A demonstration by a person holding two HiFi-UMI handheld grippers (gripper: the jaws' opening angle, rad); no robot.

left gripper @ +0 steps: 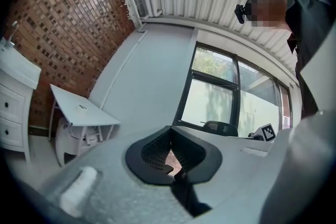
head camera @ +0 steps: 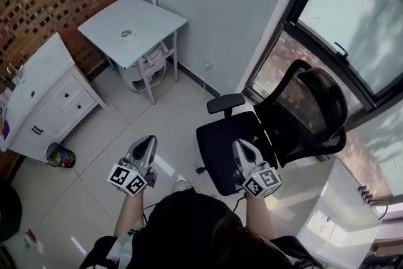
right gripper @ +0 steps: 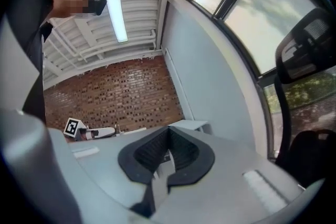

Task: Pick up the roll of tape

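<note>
The roll of tape (head camera: 126, 33) is a small pale ring lying on the small white table (head camera: 151, 25) against the far wall. It shows as a tiny mark (left gripper: 82, 107) on that table in the left gripper view. My left gripper (head camera: 149, 139) is held level over the floor tiles, well short of the table, with its jaws together and nothing between them (left gripper: 169, 131). My right gripper (head camera: 240, 144) hovers in front of the black office chair (head camera: 277, 116), shut and empty too (right gripper: 169, 131). The tape is not visible in the right gripper view.
A white drawer cabinet (head camera: 44, 97) stands at the left by the brick wall, with a small bin (head camera: 60, 155) beside it. A white stool (head camera: 148, 66) sits under the small table. Windows run along the right, and a white counter (head camera: 340, 211) is at the lower right.
</note>
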